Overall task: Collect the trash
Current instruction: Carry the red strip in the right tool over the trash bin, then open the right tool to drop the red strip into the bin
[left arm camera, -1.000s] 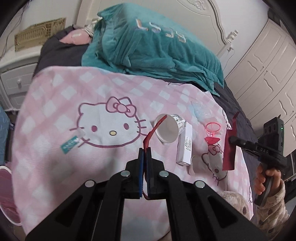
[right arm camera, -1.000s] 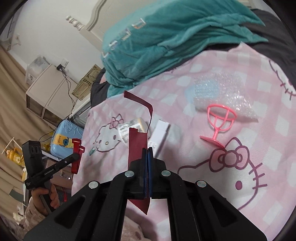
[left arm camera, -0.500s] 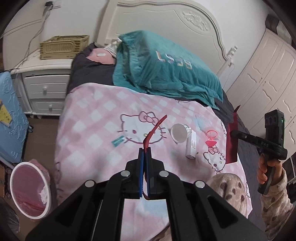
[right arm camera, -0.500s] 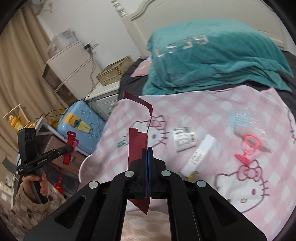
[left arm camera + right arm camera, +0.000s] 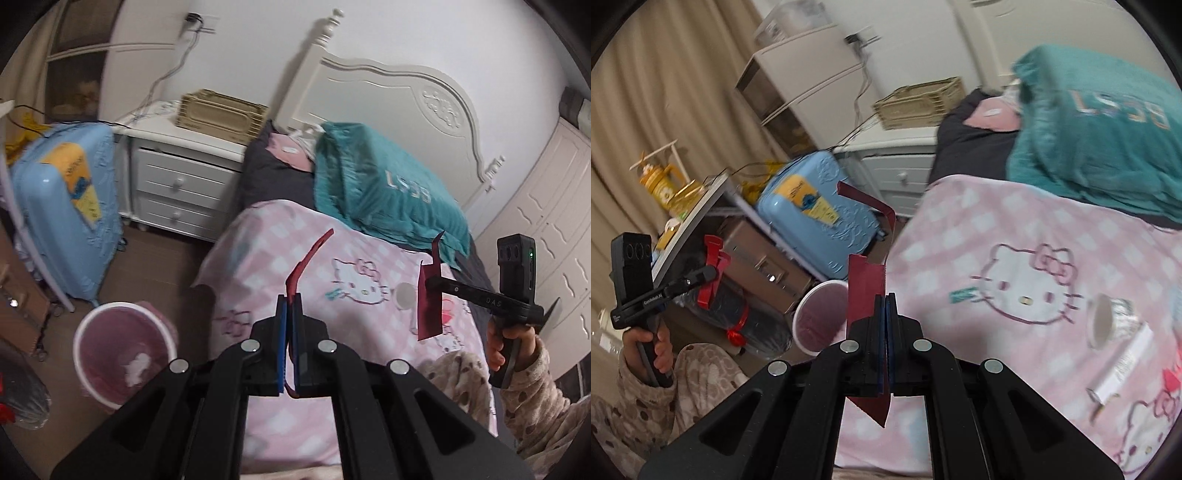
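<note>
1. Left gripper (image 5: 290, 306), seen from its own camera, is pressed together on a thin red strip (image 5: 309, 254) that sticks up and forward past the fingertips. It is likely pinched that tightly because the scrap is light and floppy.
2. Same view: the trash bin (image 5: 123, 347), lined in pink, stands on the floor to the lower left beside the bed (image 5: 369, 280). The blue suitcase (image 5: 64, 214) and a nightstand (image 5: 177, 184) stand behind it. Nothing blocks the way down to the bin, as far as I can judge.
3. Right gripper (image 5: 885, 306), in its own camera, is clamped on a wider red wrapper (image 5: 866, 288) with a bent tail rising above it.
4. Same view: the bin (image 5: 818, 317) shows just behind that wrapper, near the bed edge. A paper cup (image 5: 1108, 325) and a white box (image 5: 1123, 365) lie on the pink blanket (image 5: 997, 221), to be collected afterwards. The left gripper (image 5: 711, 273) hangs off to the side, well apart, with its strip.
</note>
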{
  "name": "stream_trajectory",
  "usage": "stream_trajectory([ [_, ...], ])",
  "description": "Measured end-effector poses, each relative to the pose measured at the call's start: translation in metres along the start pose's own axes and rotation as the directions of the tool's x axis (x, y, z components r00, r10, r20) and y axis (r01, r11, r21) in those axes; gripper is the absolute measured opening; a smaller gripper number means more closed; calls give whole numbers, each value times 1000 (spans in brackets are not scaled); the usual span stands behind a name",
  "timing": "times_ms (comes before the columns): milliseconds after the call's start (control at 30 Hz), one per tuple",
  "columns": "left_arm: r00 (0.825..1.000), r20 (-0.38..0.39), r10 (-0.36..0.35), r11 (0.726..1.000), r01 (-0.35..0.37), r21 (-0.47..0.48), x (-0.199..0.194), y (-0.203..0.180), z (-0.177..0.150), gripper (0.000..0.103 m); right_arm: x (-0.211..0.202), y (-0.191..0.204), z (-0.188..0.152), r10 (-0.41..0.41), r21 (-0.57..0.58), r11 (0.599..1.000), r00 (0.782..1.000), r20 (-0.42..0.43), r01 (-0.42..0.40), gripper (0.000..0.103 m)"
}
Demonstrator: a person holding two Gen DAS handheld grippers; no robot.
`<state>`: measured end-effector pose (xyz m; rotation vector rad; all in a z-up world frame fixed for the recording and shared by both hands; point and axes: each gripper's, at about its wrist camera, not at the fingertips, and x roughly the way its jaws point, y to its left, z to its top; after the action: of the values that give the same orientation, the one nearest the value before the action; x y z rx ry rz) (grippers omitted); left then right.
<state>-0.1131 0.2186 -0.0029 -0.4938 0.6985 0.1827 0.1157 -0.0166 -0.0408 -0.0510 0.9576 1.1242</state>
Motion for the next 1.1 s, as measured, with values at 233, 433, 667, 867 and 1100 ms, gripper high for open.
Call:
stream_trajectory([
  [233, 995, 23, 93, 993, -91, -73, -44, 82, -22, 2, 82, 73, 19, 47, -101, 993, 994, -101, -57, 1],
  [433, 990, 7, 142, 976, -139, -171, -58, 151, -60, 2, 177, 134, 18, 68, -168, 980, 972, -223, -107, 1],
  [667, 987, -18, 162, 960, -162, -227, -63, 207, -92, 2, 304, 192, 0, 59, -223, 963, 927, -370, -151, 1],
  [867, 983, -39, 180, 953, -184, -242, -50, 246, -112, 2, 379, 217, -21, 10, -296, 942, 893, -450, -160, 1],
  [1100, 989, -37, 144, 938, -149, -313, -33, 277, -130, 2, 440, 216, -36, -43, -360, 919, 869, -492, -159, 4],
])
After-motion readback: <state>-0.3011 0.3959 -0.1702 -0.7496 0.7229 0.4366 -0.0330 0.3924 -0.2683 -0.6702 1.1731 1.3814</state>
